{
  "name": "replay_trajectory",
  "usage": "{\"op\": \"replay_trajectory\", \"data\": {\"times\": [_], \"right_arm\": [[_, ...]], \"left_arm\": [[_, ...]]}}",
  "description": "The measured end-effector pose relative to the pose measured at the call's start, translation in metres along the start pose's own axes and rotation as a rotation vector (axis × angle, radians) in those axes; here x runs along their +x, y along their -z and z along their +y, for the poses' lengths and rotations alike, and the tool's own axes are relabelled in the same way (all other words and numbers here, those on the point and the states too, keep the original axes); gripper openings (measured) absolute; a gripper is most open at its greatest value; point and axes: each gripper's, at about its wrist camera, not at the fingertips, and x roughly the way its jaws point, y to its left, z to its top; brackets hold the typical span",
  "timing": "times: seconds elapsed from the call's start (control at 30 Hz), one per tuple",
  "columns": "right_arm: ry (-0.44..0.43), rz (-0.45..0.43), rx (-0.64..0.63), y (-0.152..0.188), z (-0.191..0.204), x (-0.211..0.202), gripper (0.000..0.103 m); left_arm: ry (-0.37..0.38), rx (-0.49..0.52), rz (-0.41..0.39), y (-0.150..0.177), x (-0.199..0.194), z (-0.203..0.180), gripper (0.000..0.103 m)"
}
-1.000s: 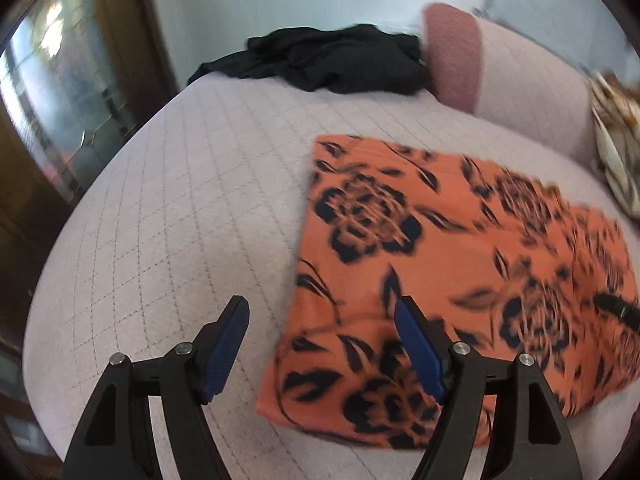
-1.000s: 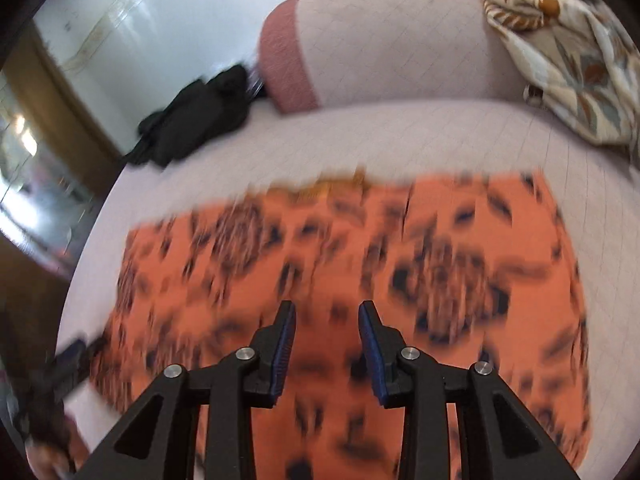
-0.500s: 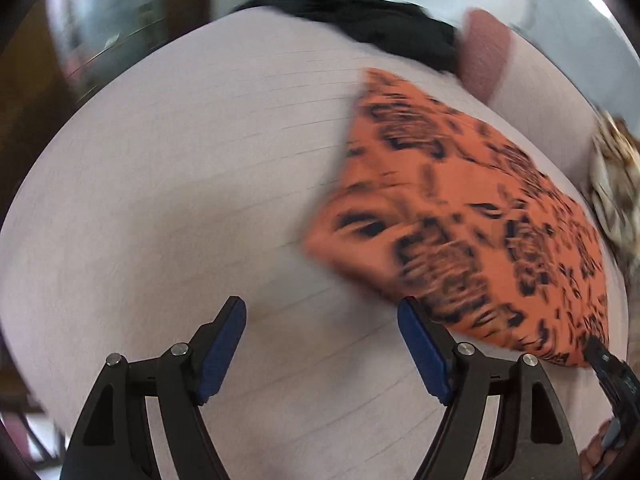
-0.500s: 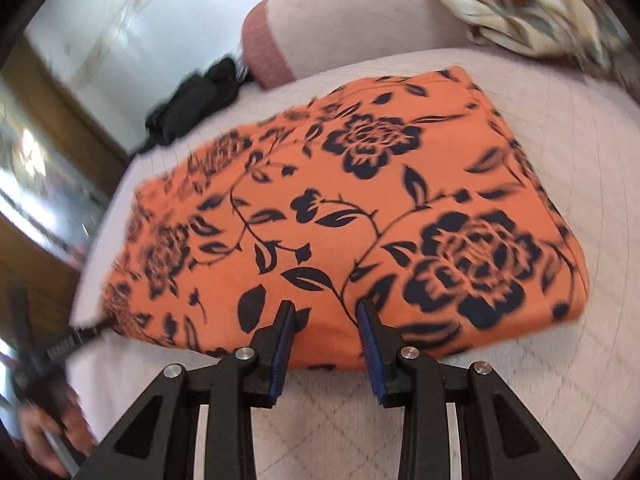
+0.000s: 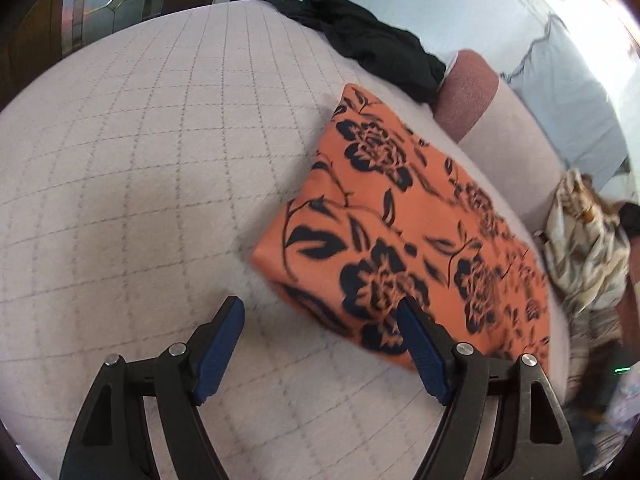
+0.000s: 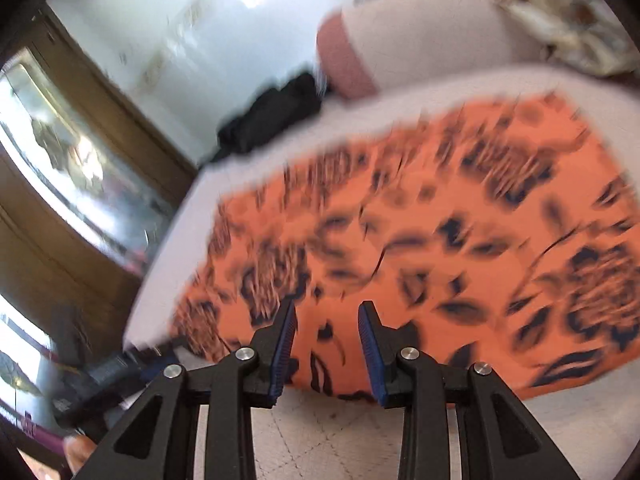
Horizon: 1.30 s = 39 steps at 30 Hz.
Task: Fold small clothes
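Now the orange floral cloth is lying folded flat on the quilted bed, its long axis running away toward the pink bolster. Your left tool is gaping wide beside its near corner; your right tool is hovering over it, parted, gripping nothing.

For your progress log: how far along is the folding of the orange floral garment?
Done: the orange floral garment lies as a flat rectangle on the quilted bed. In hand: nothing; left tool and right tool are open. Possibly left: black clothes, unfolded.
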Motion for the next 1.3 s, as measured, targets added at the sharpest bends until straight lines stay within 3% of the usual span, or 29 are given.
{"op": "replay_trajectory", "data": {"times": [0.03, 0.1, 0.17, 0.27, 0.37, 0.4, 0.5, 0.6, 0.67, 0.73, 0.83, 0.9, 0.97, 1.03, 1.13, 1.3], "right_arm": [[0.017, 0.073, 0.007, 0.004, -0.002, 0.019, 0.037], [-0.001, 0.039, 0.027, 0.004, -0.005, 0.02, 0.036], [-0.05, 0.046, 0.092, -0.003, -0.009, 0.013, 0.037], [-0.089, -0.027, 0.094, -0.008, -0.009, -0.001, 0.037], [-0.049, 0.094, 0.108, -0.004, -0.012, 0.021, 0.037], [-0.047, 0.086, 0.107, -0.002, -0.014, 0.023, 0.036], [-0.079, 0.071, 0.144, -0.008, -0.014, 0.011, 0.035], [-0.105, 0.009, 0.158, -0.014, -0.018, -0.005, 0.035], [-0.085, 0.025, 0.16, -0.014, -0.022, -0.003, 0.035], [-0.04, 0.097, 0.161, -0.01, -0.027, 0.01, 0.034], [-0.041, 0.09, 0.153, -0.012, -0.027, 0.005, 0.033], [-0.044, 0.093, 0.158, -0.012, -0.028, 0.005, 0.033], [-0.05, 0.094, 0.163, -0.013, -0.029, 0.007, 0.033], [-0.054, 0.096, 0.163, -0.014, -0.03, 0.012, 0.033], [-0.059, 0.097, 0.161, -0.012, -0.033, 0.018, 0.033], [-0.075, 0.105, 0.174, -0.012, -0.036, 0.018, 0.033]], "left_arm": [[0.01, -0.007, -0.015, -0.003, 0.002, 0.0, 0.068], [0.019, -0.02, -0.028, -0.007, 0.007, -0.001, 0.04], [0.023, -0.024, -0.035, -0.006, 0.01, -0.002, 0.039], [0.014, -0.008, -0.047, -0.004, 0.013, -0.008, 0.04], [0.05, -0.023, -0.046, -0.005, 0.018, -0.008, 0.06], [0.064, -0.026, -0.051, -0.005, 0.018, -0.008, 0.065], [0.081, -0.031, -0.068, -0.004, 0.017, -0.009, 0.064], [0.081, -0.042, -0.086, -0.004, 0.018, -0.008, 0.035], [0.084, -0.044, -0.089, -0.004, 0.019, -0.007, 0.034], [0.079, -0.037, -0.099, -0.004, 0.02, -0.01, 0.034], [0.087, -0.059, -0.091, -0.006, 0.025, -0.011, 0.043], [0.092, -0.084, -0.098, -0.007, 0.026, -0.011, 0.043], [0.107, -0.09, -0.124, -0.009, 0.022, -0.013, 0.032], [0.09, -0.015, -0.174, -0.011, 0.014, -0.026, 0.021], [0.056, 0.155, -0.265, -0.006, 0.005, -0.058, 0.018], [-0.006, 0.349, -0.322, 0.002, 0.007, -0.094, 0.016]]}}
